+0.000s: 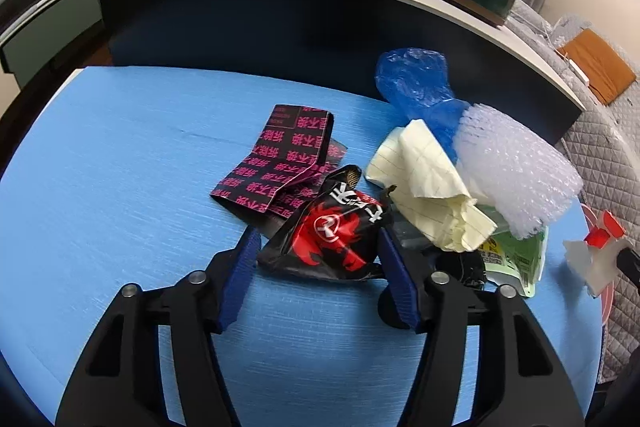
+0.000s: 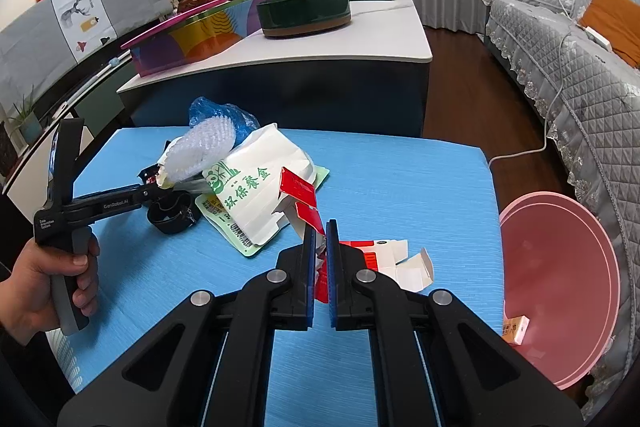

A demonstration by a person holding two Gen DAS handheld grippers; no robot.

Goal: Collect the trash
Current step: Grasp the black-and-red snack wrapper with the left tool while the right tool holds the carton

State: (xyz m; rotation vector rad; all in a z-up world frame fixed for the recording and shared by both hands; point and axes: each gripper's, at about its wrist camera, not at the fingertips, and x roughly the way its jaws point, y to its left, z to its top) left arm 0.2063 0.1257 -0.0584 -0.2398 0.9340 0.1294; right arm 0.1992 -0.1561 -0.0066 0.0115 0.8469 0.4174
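A heap of trash lies on the blue table [image 1: 120,155]. In the left wrist view my left gripper [image 1: 318,247] is open with its jaws either side of a crumpled black-and-red snack bag [image 1: 332,235], touching or nearly so. Behind it lie a black-and-pink wrapper [image 1: 280,155], yellow lined paper [image 1: 432,187], bubble wrap [image 1: 516,163] and a blue plastic bag [image 1: 416,79]. In the right wrist view my right gripper [image 2: 320,235] is shut on a torn red-and-white carton [image 2: 384,259], above the table. A white paper bag with green print [image 2: 256,187] lies beyond.
A pink basin [image 2: 560,291] with a small orange box [image 2: 516,329] in it sits off the table's right edge. A black ring-shaped object [image 2: 172,213] lies by the heap. A white-topped counter [image 2: 360,39] with bowls stands behind; a quilted sofa [image 2: 580,87] is at right.
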